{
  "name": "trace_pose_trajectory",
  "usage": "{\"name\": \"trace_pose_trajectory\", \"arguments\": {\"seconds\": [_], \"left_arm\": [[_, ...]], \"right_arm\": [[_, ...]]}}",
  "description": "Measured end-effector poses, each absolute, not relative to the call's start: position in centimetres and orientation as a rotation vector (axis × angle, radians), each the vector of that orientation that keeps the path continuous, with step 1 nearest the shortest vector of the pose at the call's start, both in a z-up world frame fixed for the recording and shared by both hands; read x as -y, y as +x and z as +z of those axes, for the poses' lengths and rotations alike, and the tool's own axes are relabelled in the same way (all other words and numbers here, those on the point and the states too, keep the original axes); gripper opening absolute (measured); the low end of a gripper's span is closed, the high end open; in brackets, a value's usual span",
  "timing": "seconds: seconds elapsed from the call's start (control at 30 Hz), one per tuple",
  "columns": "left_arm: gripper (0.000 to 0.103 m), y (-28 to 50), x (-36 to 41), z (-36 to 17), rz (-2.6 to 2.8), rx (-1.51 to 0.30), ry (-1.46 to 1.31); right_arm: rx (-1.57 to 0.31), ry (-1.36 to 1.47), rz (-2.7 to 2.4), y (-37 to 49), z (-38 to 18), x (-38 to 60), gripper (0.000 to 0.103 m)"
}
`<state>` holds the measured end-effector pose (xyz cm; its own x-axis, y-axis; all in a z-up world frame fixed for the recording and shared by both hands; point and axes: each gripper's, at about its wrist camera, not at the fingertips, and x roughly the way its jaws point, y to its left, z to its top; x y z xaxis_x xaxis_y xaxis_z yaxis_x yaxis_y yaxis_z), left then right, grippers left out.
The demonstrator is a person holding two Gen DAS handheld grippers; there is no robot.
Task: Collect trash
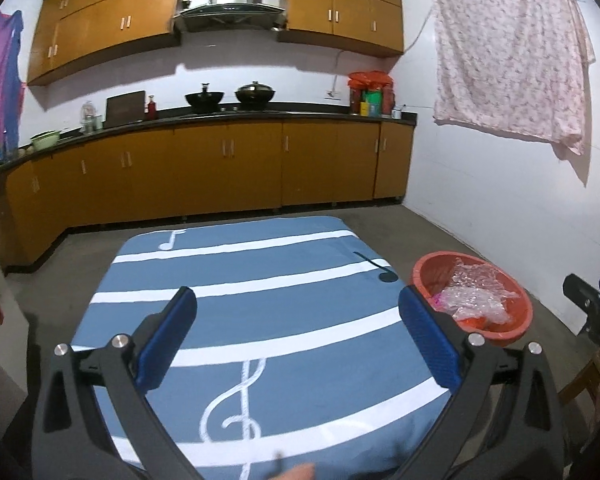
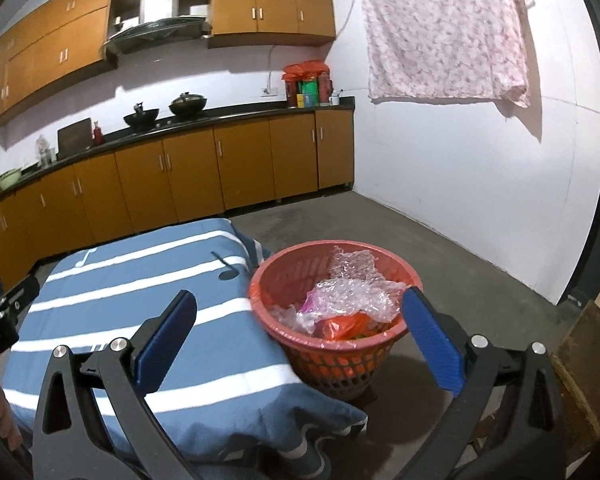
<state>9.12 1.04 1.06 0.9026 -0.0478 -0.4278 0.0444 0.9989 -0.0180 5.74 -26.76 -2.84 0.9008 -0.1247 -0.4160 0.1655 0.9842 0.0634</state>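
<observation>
A red plastic basket [image 2: 340,356] stands on the floor at the right edge of the table; it also shows in the left wrist view [image 1: 424,268]. It holds crumpled bubble wrap [image 2: 356,288], orange plastic [image 2: 340,326] and a bit of pink wrapper. My left gripper [image 1: 298,304] is open and empty above the blue striped tablecloth [image 1: 260,300]. My right gripper [image 2: 300,308] is open and empty, held above the table's right edge, with its right finger [image 2: 432,340] by the basket rim. The right gripper's body shows at the far right of the left wrist view [image 1: 592,304].
Kitchen cabinets [image 1: 220,168] with pots and jars on the counter run along the back wall. A floral cloth [image 1: 508,52] hangs on the white right wall. Bare concrete floor [image 2: 460,272] lies right of the basket. A wooden piece [image 2: 584,360] stands at the far right.
</observation>
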Motion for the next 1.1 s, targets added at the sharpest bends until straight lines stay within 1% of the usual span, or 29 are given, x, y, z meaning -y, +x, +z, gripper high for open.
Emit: {"name": "trace_pose_trajectory", "arguments": {"seconds": [0.4,0.67,1.1], "left_arm": [[0.099,5.6,-1.5,0.7,-0.032,-0.447,-0.004],[0.099,3.4,-0.7,0.4,-0.022,-0.421,0.045],[0.099,2.3,-0.5,-0.1,-0.02,-0.414,0.055]], "right_arm": [[-0.412,0.032,-0.189,2.3,-3.6,24.6,0.101],[-0.405,0.051,-0.205,0.9,-3.7,24.9,0.101],[-0.361,0.021,-0.25,-0.2,-3.7,24.2,0.101]]}}
